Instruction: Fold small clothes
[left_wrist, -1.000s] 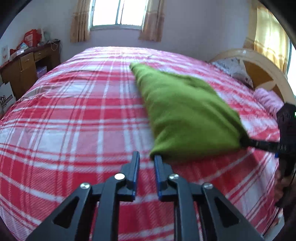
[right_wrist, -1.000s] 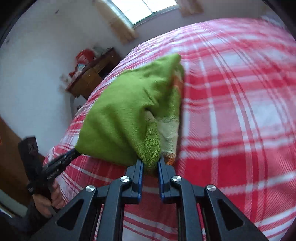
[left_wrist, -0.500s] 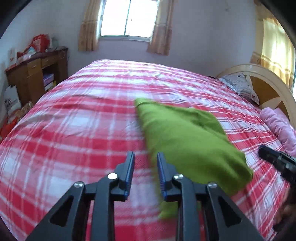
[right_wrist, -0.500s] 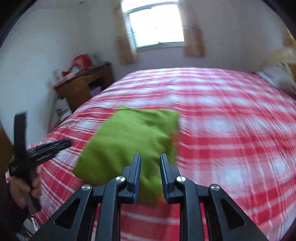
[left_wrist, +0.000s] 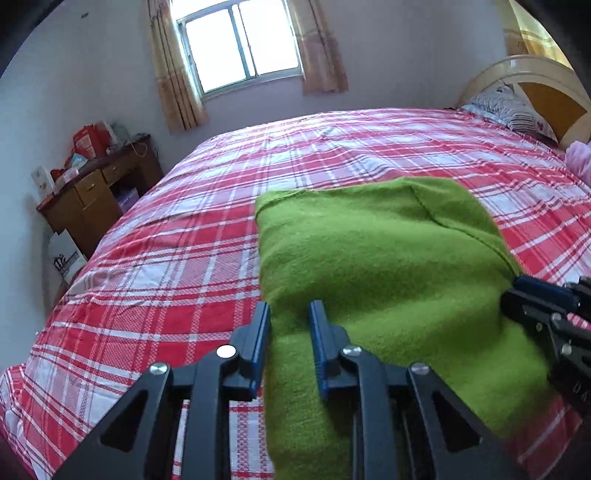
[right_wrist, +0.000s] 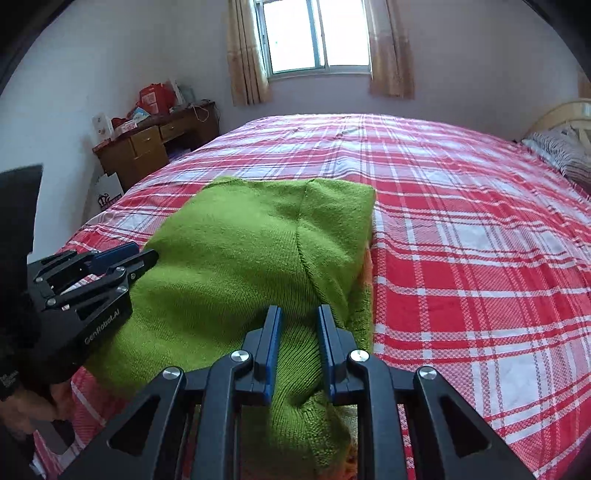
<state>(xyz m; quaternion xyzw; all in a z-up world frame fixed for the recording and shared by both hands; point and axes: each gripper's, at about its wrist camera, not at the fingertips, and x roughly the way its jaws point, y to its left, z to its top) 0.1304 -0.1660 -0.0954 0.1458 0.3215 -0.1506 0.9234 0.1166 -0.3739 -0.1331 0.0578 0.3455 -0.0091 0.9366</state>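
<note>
Left wrist view: the left gripper (left_wrist: 288, 314) sits at 6 o'clock. The soft green knitted cloth (left_wrist: 369, 258) fills the gap between its two blue pads (left_wrist: 260, 332). The jaws have just been closing, and they pinch the near left corner of the cloth. The cloth is folded over. It lies on the red and white checked bed cover (left_wrist: 166, 277) and spreads from the middle down to 6 o'clock. At 3 o'clock the right gripper (left_wrist: 517, 295) touches the cloth's right edge.

In the right wrist view the right gripper's jaws have just been opening a little. The cloth is still bunched between them and the pads press on it. A brown wooden desk (left_wrist: 92, 192) stands at 9 o'clock by the wall. A bright window (left_wrist: 240, 40) is at 12 o'clock. A striped pillow (left_wrist: 509, 107) lies at 2 o'clock.
</note>
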